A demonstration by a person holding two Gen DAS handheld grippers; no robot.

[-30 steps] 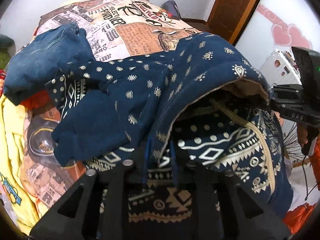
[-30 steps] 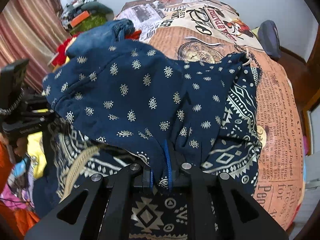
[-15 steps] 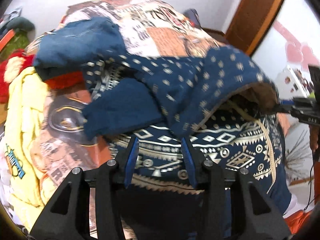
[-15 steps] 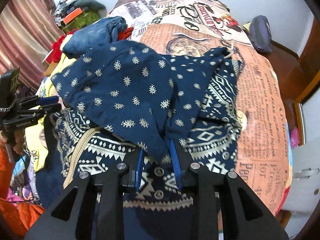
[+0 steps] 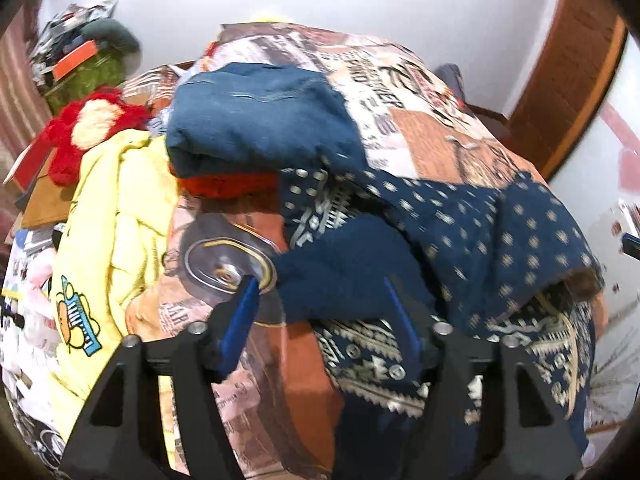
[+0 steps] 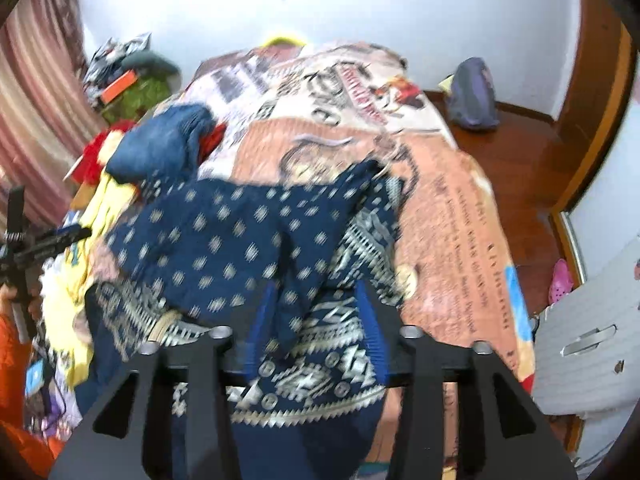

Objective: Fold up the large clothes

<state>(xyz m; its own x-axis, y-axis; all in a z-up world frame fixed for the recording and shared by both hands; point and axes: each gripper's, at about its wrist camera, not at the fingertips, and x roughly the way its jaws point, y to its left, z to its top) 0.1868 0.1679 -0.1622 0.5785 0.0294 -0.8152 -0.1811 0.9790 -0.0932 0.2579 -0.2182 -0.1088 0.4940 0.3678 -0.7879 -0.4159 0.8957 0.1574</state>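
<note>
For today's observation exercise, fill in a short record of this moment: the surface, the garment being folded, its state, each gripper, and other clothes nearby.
surface: bed with printed cover
garment: navy patterned garment
state: upper part folded over the lower part, still rumpled
left gripper: open, holding nothing
right gripper: open, cloth lies between the fingers, not clamped
other clothes: jeans on a red item; yellow cloth at the left

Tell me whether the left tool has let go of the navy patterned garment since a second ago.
Yes. The left tool has opened and backed leftward off the navy patterned garment, now partly over the newspaper-print bedspread.
</note>
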